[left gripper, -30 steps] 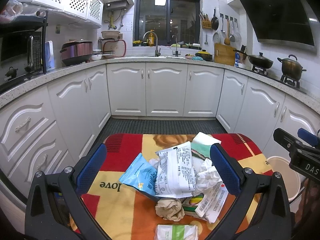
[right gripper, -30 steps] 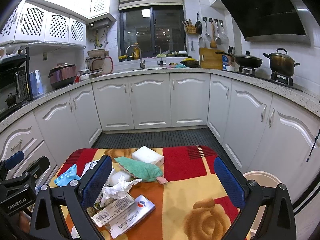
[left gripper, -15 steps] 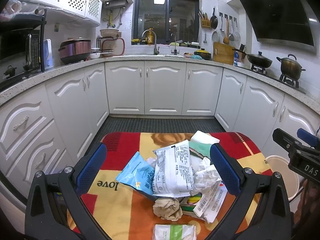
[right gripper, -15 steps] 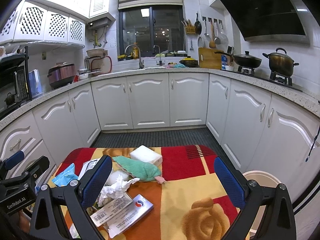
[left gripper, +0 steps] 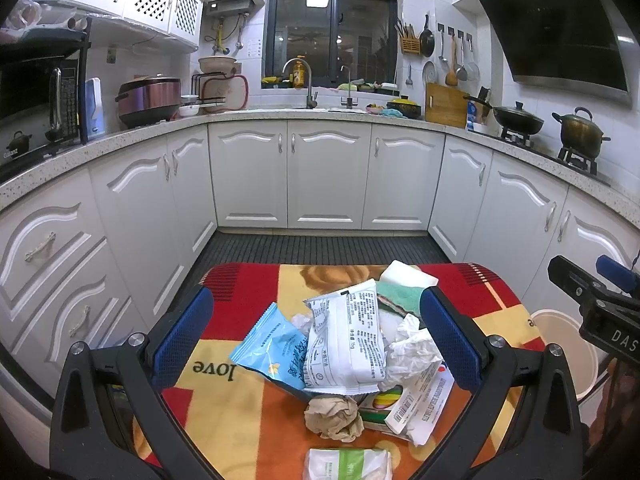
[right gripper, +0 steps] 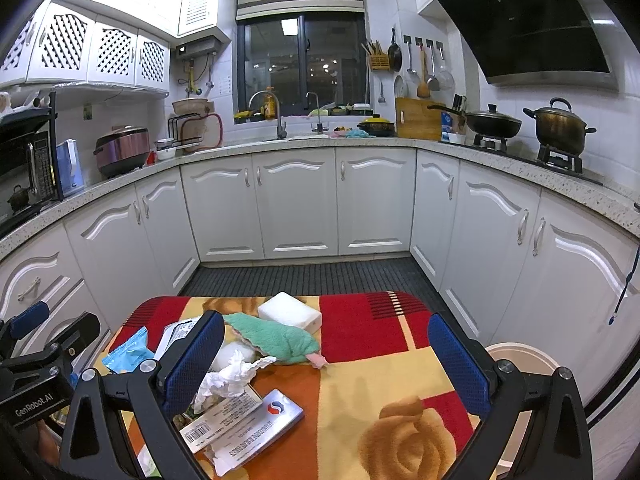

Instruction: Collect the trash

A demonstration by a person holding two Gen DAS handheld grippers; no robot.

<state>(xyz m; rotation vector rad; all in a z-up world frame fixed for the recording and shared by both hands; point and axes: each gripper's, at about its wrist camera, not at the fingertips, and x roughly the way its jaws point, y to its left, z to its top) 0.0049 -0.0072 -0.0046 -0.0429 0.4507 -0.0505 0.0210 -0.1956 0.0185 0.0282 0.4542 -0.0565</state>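
A heap of trash lies on a small table under a red, yellow and orange blanket [left gripper: 240, 400]. It holds a white printed wrapper [left gripper: 346, 344], a light blue packet [left gripper: 274, 348], crumpled white tissue [left gripper: 412, 354], a brown paper ball [left gripper: 334, 416], a flattened medicine box [right gripper: 256, 420] and a green-and-white pack [left gripper: 346, 464]. My left gripper [left gripper: 316, 336] hangs open above the heap, holding nothing. My right gripper [right gripper: 328, 356] stands open over the blanket to the right of the heap, empty too.
A green cloth [right gripper: 276, 338] and a white block [right gripper: 290, 314] lie at the table's far side. A white bin [right gripper: 524, 364] stands on the floor right of the table. White cabinets [left gripper: 328, 176] ring a dark ribbed floor [left gripper: 320, 246].
Both views have drifted very slightly, so the table contents sit a touch higher in the frame. Nothing was grasped or shifted, and both grippers stayed open.
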